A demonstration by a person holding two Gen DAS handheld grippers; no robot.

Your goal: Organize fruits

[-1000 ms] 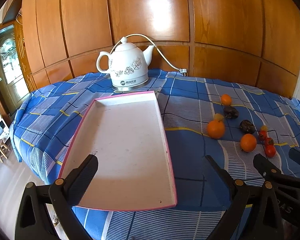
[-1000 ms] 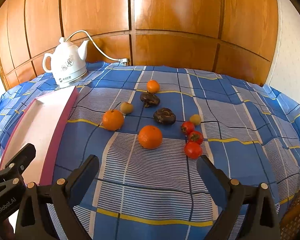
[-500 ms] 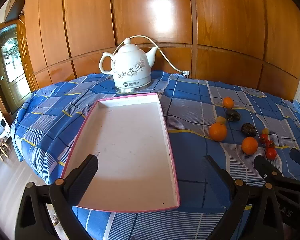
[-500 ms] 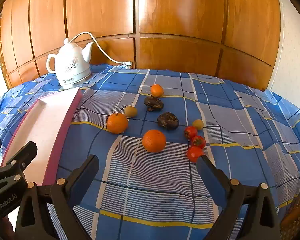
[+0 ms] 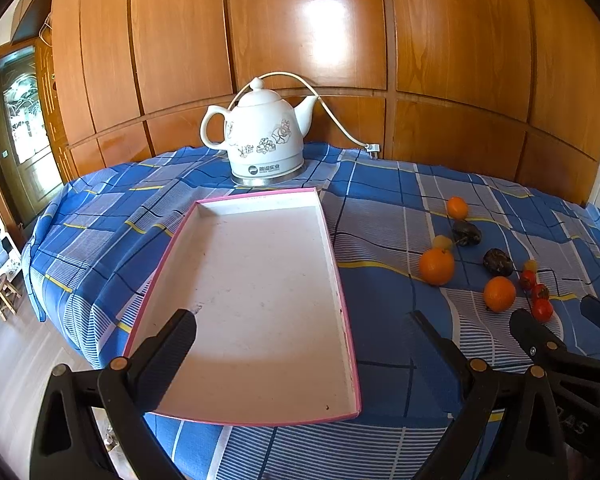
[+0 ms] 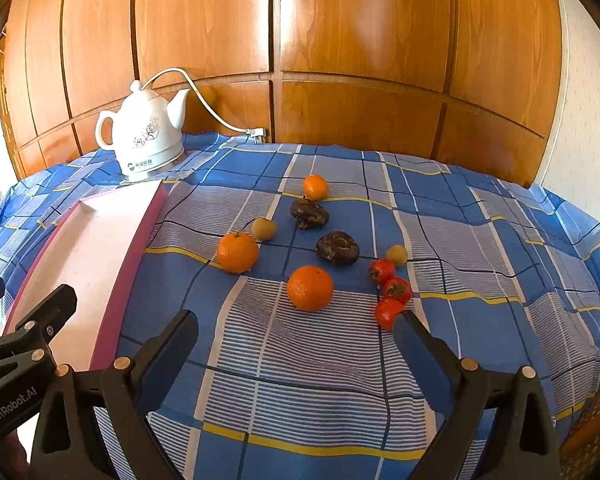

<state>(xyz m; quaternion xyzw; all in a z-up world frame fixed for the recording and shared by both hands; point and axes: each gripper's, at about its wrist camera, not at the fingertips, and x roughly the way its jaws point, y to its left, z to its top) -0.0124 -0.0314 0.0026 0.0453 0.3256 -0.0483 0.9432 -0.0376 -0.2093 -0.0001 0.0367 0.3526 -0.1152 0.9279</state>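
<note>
Orange fruits [image 6: 310,287] sit closer and larger than a second ago, scattered on the blue cloth [image 6: 480,248] just ahead of the right gripper [image 6: 294,338], jaws apart. The left gripper [image 5: 300,336], also spread, hovers over the pink tray [image 5: 260,280].

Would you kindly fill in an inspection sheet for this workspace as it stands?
Surface: blue plaid cloth over the table, wrinkled.
Job's things: tray holds no fruit; three oranges, nearest, three red fruits, two dark fruits and two yellowish fruits loose on the cloth to its right.
Clutter: white kettle behind the tray.
Grippers: left gripper and right gripper both open, holding nothing.
Cables: kettle cord, its plug lying on the cloth.
Surroundings: wood panelling; door at left.
</note>
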